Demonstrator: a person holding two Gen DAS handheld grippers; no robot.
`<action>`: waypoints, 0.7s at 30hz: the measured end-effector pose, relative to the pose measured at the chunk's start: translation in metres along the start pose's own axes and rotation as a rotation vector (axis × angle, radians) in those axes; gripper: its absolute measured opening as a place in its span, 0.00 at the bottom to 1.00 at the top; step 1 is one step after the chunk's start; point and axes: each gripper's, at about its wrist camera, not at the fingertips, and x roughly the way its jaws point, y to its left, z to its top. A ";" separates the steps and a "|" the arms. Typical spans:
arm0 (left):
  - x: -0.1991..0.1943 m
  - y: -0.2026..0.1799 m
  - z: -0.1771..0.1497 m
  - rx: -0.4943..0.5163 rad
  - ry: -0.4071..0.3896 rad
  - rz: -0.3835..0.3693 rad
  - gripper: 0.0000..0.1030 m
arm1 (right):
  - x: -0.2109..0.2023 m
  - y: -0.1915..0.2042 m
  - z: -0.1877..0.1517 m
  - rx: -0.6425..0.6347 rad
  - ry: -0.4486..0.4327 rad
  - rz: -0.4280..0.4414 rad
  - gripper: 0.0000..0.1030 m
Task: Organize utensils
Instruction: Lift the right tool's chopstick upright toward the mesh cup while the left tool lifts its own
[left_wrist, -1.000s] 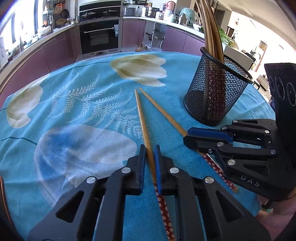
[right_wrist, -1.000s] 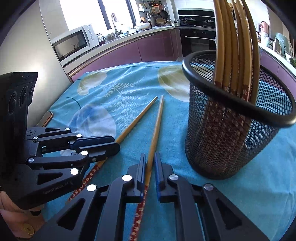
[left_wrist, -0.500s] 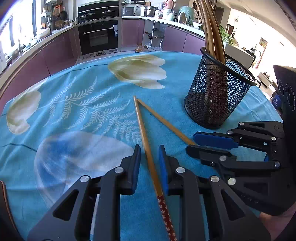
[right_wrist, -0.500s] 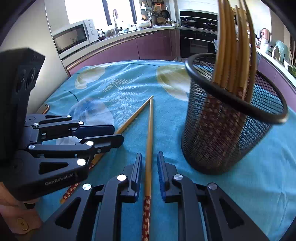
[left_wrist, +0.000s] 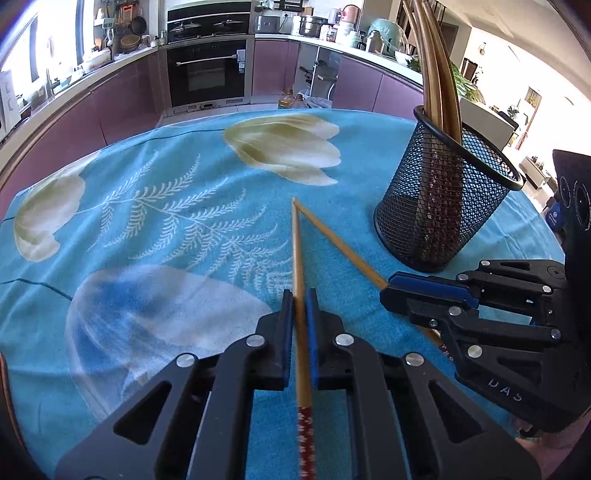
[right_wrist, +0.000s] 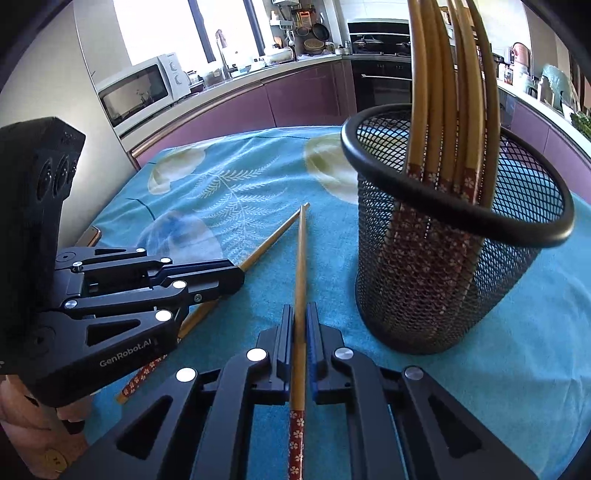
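Two wooden chopsticks with red flowered ends lie in a V on the blue flowered tablecloth (left_wrist: 155, 206), tips meeting. My left gripper (left_wrist: 299, 299) is shut on the left chopstick (left_wrist: 296, 251); it also shows in the right wrist view (right_wrist: 236, 275). My right gripper (right_wrist: 300, 314) is shut on the right chopstick (right_wrist: 301, 258); it also shows in the left wrist view (left_wrist: 388, 291). A black mesh cup (right_wrist: 443, 266) holding several chopsticks stands right of them, also in the left wrist view (left_wrist: 439, 199).
The round table's far edge (left_wrist: 221, 114) faces purple kitchen cabinets and an oven (left_wrist: 207, 74). A microwave (right_wrist: 144, 92) sits on the counter behind. A phone-like object (right_wrist: 88, 236) lies at the table's left edge.
Both grippers loosened around their chopsticks half a second ago and have closed on them again. The chopsticks swung so their far tips now meet.
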 end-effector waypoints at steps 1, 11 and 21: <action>-0.002 0.000 -0.001 0.000 -0.003 0.002 0.07 | -0.002 0.000 0.000 0.003 -0.005 0.008 0.06; -0.027 0.003 -0.001 -0.011 -0.051 -0.034 0.07 | -0.030 0.011 0.000 -0.023 -0.073 0.090 0.06; -0.056 -0.002 0.002 -0.004 -0.108 -0.067 0.07 | -0.053 0.016 0.002 -0.041 -0.130 0.123 0.06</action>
